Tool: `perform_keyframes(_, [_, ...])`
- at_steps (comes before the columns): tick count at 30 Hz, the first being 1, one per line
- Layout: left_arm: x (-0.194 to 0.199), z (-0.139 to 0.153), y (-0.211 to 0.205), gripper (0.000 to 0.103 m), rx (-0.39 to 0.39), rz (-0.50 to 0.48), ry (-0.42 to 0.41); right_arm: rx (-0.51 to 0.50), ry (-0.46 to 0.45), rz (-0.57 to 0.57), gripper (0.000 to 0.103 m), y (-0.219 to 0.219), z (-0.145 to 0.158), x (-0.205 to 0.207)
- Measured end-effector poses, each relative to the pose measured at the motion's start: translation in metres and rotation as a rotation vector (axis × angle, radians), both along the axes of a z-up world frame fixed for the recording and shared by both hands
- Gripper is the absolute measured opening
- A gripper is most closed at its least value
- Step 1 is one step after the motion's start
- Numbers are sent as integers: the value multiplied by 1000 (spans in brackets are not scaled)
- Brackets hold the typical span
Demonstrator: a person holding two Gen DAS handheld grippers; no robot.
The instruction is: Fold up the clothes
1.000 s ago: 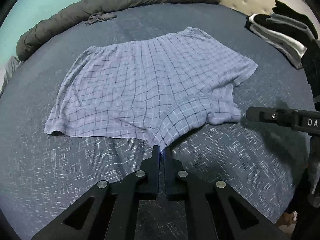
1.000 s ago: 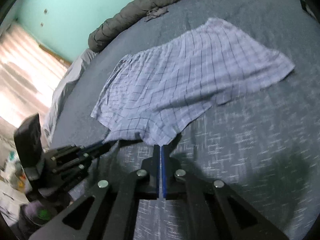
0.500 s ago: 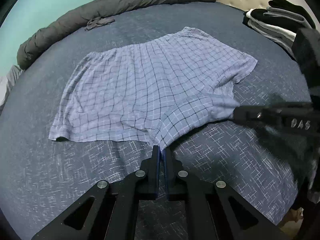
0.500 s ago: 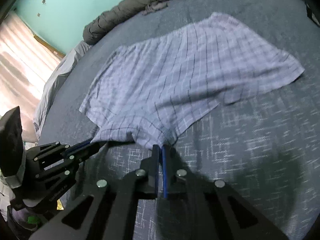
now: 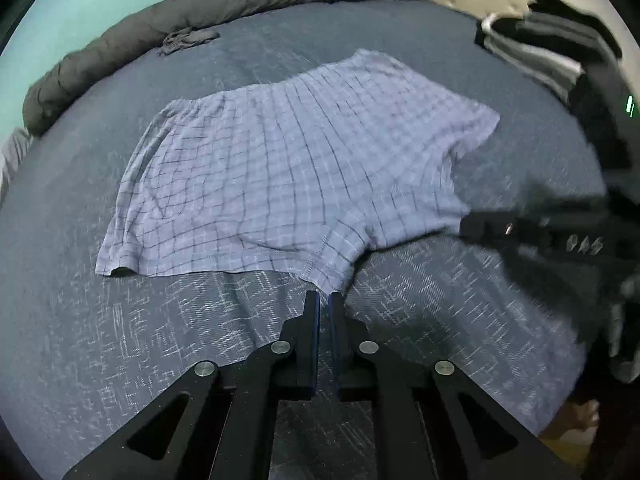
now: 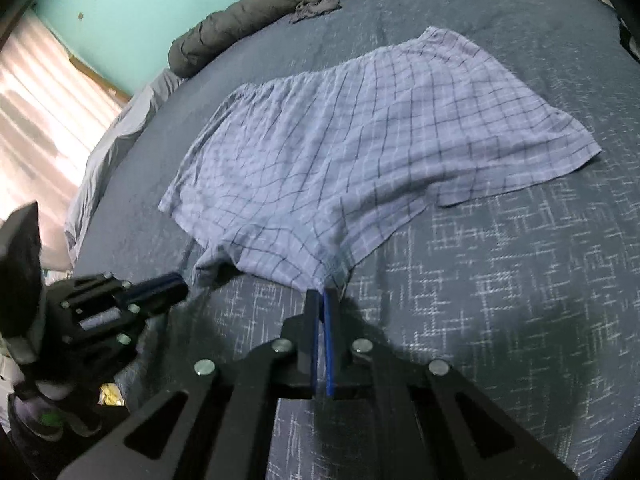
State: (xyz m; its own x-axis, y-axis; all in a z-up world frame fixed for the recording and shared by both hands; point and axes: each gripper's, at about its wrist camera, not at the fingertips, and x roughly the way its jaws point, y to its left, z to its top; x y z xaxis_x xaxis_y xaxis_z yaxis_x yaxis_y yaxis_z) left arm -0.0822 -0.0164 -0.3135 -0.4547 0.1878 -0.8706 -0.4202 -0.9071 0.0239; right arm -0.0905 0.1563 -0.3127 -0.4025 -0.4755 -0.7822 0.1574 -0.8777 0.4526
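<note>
Light blue checked shorts [image 5: 288,176] lie spread on the dark blue bedspread [image 5: 160,340], waistband at the far side. My left gripper [image 5: 324,300] is shut, its tips at the near hem by the crotch; the cloth edge sits right at the tips. My right gripper [image 6: 322,298] is shut on the near hem of the shorts [image 6: 360,136], pulling it up slightly. The right gripper shows blurred at the right of the left wrist view [image 5: 472,226]; the left gripper shows at the lower left of the right wrist view [image 6: 176,290].
A rolled dark grey duvet [image 5: 200,12] lies along the bed's far edge with a small grey garment [image 5: 188,40] beside it. A stack of folded dark clothes [image 5: 540,44] sits at the far right by the headboard. A window with curtains [image 6: 36,92] is to the left.
Both grippers have pulled the near hem toward me and the raised fold of the leg has flattened. The right gripper moved in to the hem and took hold.
</note>
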Motion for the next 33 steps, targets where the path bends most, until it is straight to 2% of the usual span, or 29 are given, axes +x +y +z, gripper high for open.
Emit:
perform_keyframes(4, [-10,13,-20,6,103,76,-2,12,-13,-23,3,4,0,0])
perform_keyframes(8, [-20,11,-15,6,158,82,-6,25,-23,-35,3,8,6,3])
perform_keyframes(11, [-29,10,-8,6,199,68,-19,-1,21,-51,3,16,24,3])
perform_keyframes(14, [-38,6,1,6,188,58,-24,-33,86,-54,3,13,39,-4])
perform_keyframes(17, [-44,-4,6,6,158,50,-43,1,102,-22,3,-5,35,-20])
perform_keyframes(20, [-41,-18,11,6,93,26,-72,46,82,9,3,-17,23,-30])
perform_keyframes(24, [-34,-30,11,6,32,14,-104,100,-4,34,4,-22,-1,-30])
perform_keyframes(27, [-33,-27,2,6,52,38,-112,105,-29,36,4,-21,-3,-25])
perform_keyframes(33, [-40,-4,-32,6,164,151,-70,23,75,-5,4,-18,27,-36])
